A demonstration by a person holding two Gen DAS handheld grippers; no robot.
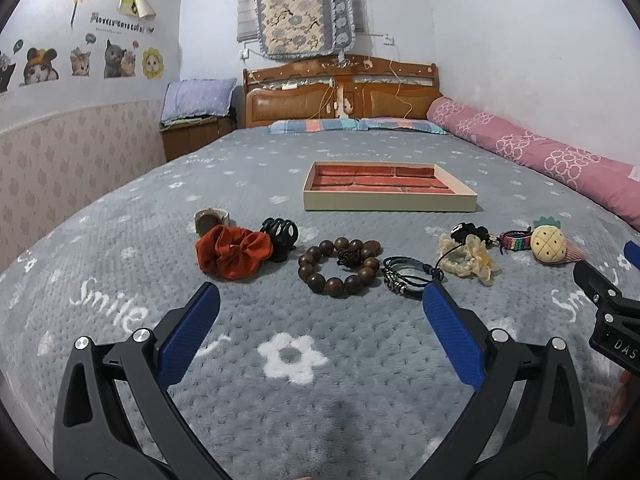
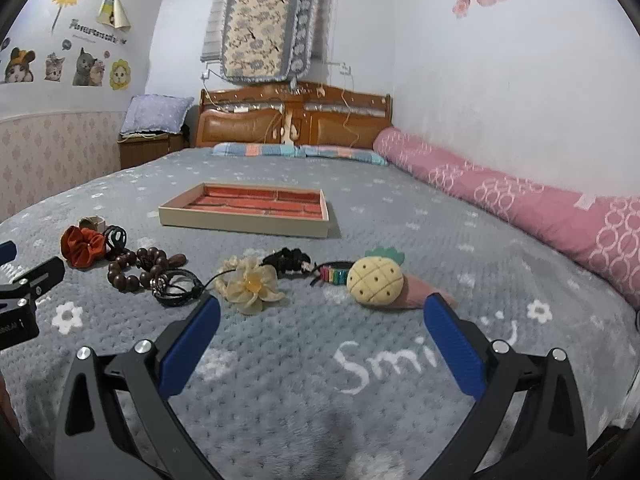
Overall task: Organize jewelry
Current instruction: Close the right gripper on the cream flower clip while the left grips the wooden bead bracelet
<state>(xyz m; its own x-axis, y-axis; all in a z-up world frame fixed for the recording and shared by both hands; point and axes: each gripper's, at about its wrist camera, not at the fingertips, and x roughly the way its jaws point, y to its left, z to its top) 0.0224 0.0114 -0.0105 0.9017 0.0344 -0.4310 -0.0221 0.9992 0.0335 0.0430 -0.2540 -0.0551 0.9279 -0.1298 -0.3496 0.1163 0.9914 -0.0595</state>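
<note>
Jewelry lies in a row on the grey bedspread [image 1: 288, 392]: a watch [image 1: 210, 219], an orange scrunchie [image 1: 232, 254], a black claw clip [image 1: 280, 236], a wooden bead bracelet [image 1: 340, 266], a black cord bracelet [image 1: 404, 278], a cream flower hair tie [image 1: 472, 260], a rainbow bracelet [image 1: 516, 239] and a pineapple plush clip [image 1: 550, 246]. Behind them sits a cream tray [image 1: 390, 202] with red compartments. My left gripper [image 1: 320, 308] is open, just short of the bead bracelet. My right gripper [image 2: 322, 318] is open, just short of the flower hair tie [image 2: 250, 282] and pineapple clip [image 2: 376, 280].
A long pink bolster [image 2: 520, 208] lies along the right wall. Pillows [image 1: 356, 125] and a wooden headboard [image 1: 340, 96] stand at the far end. A nightstand with a cushion [image 1: 196, 120] is at the far left. The tray also shows in the right wrist view [image 2: 244, 222].
</note>
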